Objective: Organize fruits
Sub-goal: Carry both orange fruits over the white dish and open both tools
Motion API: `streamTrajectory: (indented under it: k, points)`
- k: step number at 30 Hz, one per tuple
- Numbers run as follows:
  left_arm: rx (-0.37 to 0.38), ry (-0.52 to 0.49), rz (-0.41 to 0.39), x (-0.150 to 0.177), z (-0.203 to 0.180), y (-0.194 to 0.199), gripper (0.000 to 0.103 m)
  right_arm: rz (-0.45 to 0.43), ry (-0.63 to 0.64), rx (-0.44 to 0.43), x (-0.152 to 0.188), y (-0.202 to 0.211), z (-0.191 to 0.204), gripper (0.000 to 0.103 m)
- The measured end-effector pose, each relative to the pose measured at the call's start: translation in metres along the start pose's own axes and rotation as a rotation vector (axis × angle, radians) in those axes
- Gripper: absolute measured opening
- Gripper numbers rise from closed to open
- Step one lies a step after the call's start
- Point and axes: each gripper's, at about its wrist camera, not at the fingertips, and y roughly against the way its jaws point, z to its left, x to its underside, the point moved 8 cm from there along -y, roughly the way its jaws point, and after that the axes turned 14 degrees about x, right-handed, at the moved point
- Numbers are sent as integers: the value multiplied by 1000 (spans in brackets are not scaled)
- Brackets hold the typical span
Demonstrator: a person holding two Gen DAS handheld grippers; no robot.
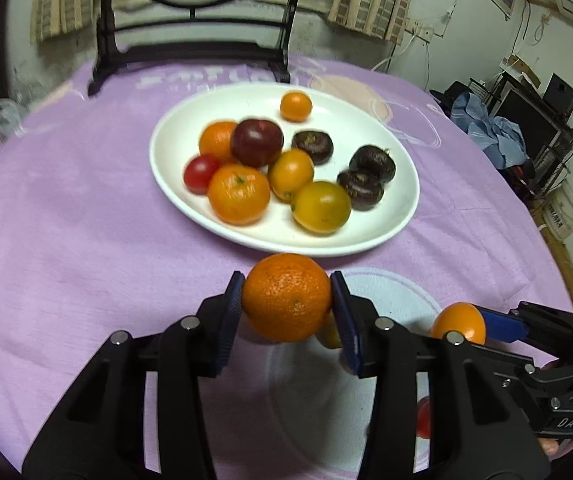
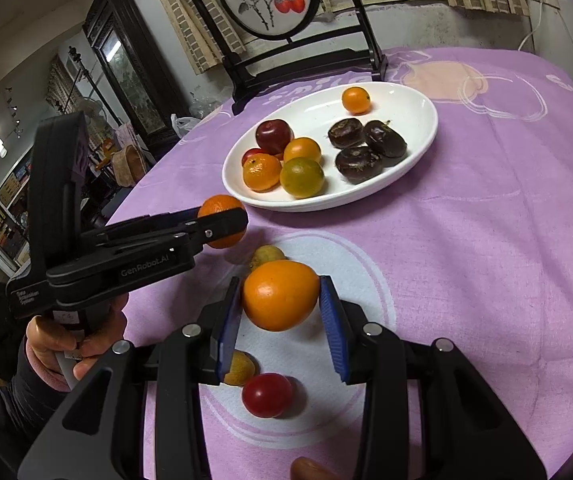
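My left gripper [image 1: 286,300] is shut on an orange tangerine [image 1: 286,298] and holds it above the cloth just short of the white plate [image 1: 402,216]. It also shows in the right wrist view [image 2: 222,222]. My right gripper [image 2: 280,300] is shut on a smooth orange fruit [image 2: 280,295], above a white circle on the cloth; it shows in the left wrist view [image 1: 460,322]. The plate [image 2: 418,120] holds several oranges, a dark red plum [image 2: 273,135], a red tomato and three dark chestnut-like fruits [image 2: 360,164].
A red cherry tomato [image 2: 266,394] and two yellowish fruits [image 2: 240,368] [image 2: 266,256] lie on the cloth below my right gripper. A dark wooden stand [image 2: 306,60] sits at the far table edge. The purple cloth [image 2: 486,260] covers the table.
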Motion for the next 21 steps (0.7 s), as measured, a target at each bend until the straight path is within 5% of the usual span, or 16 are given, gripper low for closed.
streamTrajectory:
  k: [11,21]
  points:
    - [-64,-115,-117,-23,-11,27,44,-127,-16,-4,-33,3,0,39]
    - [-87,-28,-201,-91,29,10,44,-206,-81,103,-100,-45,-25,39]
